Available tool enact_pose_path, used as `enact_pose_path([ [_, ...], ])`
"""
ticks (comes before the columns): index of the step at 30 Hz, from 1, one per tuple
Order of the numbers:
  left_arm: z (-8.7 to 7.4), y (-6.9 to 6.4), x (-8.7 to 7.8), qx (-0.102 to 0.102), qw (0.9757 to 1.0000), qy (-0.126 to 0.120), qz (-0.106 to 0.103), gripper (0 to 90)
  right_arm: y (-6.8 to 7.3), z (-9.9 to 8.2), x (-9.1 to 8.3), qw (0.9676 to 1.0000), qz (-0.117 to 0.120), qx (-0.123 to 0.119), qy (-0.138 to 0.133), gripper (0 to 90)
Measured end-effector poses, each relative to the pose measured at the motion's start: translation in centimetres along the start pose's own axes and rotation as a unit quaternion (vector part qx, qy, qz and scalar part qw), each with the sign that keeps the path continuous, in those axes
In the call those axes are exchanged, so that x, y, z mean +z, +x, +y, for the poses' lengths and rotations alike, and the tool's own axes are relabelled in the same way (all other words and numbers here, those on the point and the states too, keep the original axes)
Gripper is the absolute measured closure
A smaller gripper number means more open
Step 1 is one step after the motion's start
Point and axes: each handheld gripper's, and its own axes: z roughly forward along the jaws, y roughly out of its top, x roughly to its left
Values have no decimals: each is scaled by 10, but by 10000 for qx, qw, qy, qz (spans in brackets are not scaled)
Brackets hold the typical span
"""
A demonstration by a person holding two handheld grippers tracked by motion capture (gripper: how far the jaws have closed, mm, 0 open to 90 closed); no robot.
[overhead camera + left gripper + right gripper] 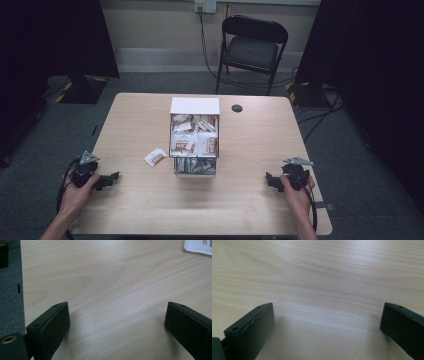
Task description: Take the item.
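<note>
On the pale wood tabletop (240,150) a clear box (195,145) stood at the middle, its white lid (195,105) folded back on the far side and its inside packed with white and brown packets (194,141). One loose packet (156,157) lay flat on the wood just left of the box, apart from it. The left tool (111,178) rested near the left front edge, held in the person's left hand (77,192), its jaws pointing right toward the middle; the loose packet lay ahead of it and farther back, near but not touching. In the left gripper view the jaws stood spread wide with bare wood between them, and a white corner of the packet (198,246) showed at the top right. The right tool (270,180) rested near the right front edge in the right hand (297,192), jaws pointing left, well apart from the box. In the right gripper view its jaws were likewise spread wide, nothing between them but wood grain. A small dark round cap (237,108) sat in the tabletop right of the lid. Beyond the tabletop a black folding chair (252,47) stood against the wall.
</note>
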Motion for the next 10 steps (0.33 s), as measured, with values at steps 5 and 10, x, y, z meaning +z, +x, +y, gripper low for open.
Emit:
enact_pose_path([
  [5, 0, -1, 0, -38, 10000, 3, 35, 54, 0, 0, 0, 10000, 0, 3, 1, 0],
  [10, 0, -1, 0, -46, 10000, 5, 43, 52, 0, 0, 0, 10000, 0, 2, 0, 0],
])
